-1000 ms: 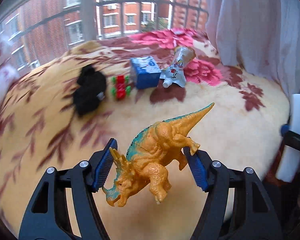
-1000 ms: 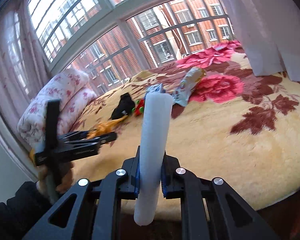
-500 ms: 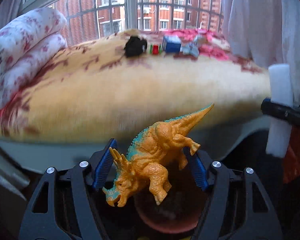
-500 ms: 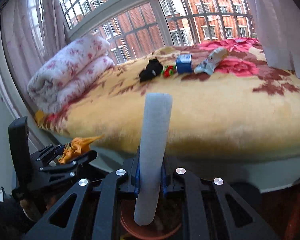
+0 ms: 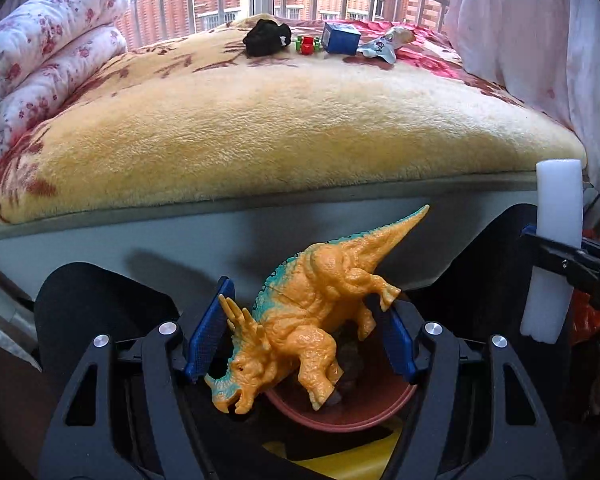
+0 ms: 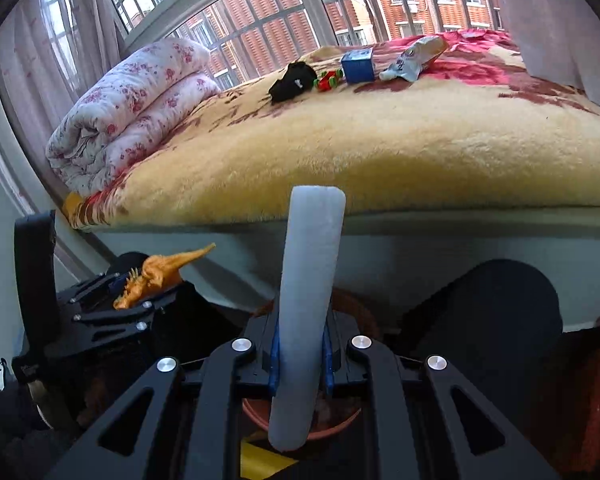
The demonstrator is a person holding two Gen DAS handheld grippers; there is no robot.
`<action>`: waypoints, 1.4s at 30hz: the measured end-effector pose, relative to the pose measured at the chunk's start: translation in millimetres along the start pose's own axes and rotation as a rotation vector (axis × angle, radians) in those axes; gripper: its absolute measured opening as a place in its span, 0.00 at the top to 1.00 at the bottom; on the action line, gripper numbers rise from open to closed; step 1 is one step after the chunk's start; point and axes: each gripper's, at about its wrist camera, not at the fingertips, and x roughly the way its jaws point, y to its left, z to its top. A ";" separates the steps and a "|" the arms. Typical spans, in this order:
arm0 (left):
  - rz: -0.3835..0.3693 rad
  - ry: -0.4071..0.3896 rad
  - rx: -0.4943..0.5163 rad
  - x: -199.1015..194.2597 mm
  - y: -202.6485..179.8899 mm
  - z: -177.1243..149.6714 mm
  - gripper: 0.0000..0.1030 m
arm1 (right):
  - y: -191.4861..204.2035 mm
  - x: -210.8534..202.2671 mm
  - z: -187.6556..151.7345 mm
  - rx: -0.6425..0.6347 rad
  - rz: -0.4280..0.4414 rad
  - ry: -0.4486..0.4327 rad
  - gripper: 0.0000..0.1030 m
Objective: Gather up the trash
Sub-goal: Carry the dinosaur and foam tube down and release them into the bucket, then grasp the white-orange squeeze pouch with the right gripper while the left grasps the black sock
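Note:
My left gripper [image 5: 300, 328] is shut on an orange toy dinosaur [image 5: 316, 316] and holds it in front of the bed's edge, above a reddish-brown round bin [image 5: 352, 412]. My right gripper [image 6: 302, 356] is shut on a white foam tube [image 6: 310, 300], held upright over the same bin [image 6: 332, 424]. The tube also shows in the left wrist view [image 5: 556, 240], and the dinosaur in the right wrist view [image 6: 156, 276]. On the far side of the bed lie a black cloth [image 5: 266, 36], a red-green toy [image 5: 308, 44], a blue box [image 5: 340, 38] and a snack wrapper [image 5: 384, 44].
A yellow floral blanket [image 5: 280, 120] covers the bed. A folded flowered quilt [image 5: 40, 60] lies at its left end. A white curtain [image 5: 540, 28] hangs on the right. Window bars stand behind. Something yellow [image 5: 332, 460] lies below the bin.
Both grippers have pulled back from over the bed and come down below its edge, above the bin. Each still holds its object.

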 end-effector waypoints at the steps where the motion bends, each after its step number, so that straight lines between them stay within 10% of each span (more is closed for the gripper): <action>1: 0.010 -0.006 0.007 -1.5 -0.2 -1.3 0.35 | 0.5 1.5 -1.1 0.000 0.005 0.008 0.85; 13: 0.002 0.026 -0.013 10.3 9.5 -7.1 0.34 | 13.4 28.9 -0.2 -0.036 0.020 0.105 0.83; 17: -0.021 0.054 -0.018 18.8 11.8 -9.2 0.22 | 16.0 39.4 0.3 -0.057 0.025 0.131 0.43; 27: -0.033 0.035 -0.056 17.9 22.2 -7.1 0.21 | 1.8 30.6 9.5 -0.031 0.020 0.108 0.43; 42: -0.046 -0.181 -0.075 7.6 23.8 105.0 0.13 | -93.7 38.0 218.3 0.154 -0.023 -0.095 0.43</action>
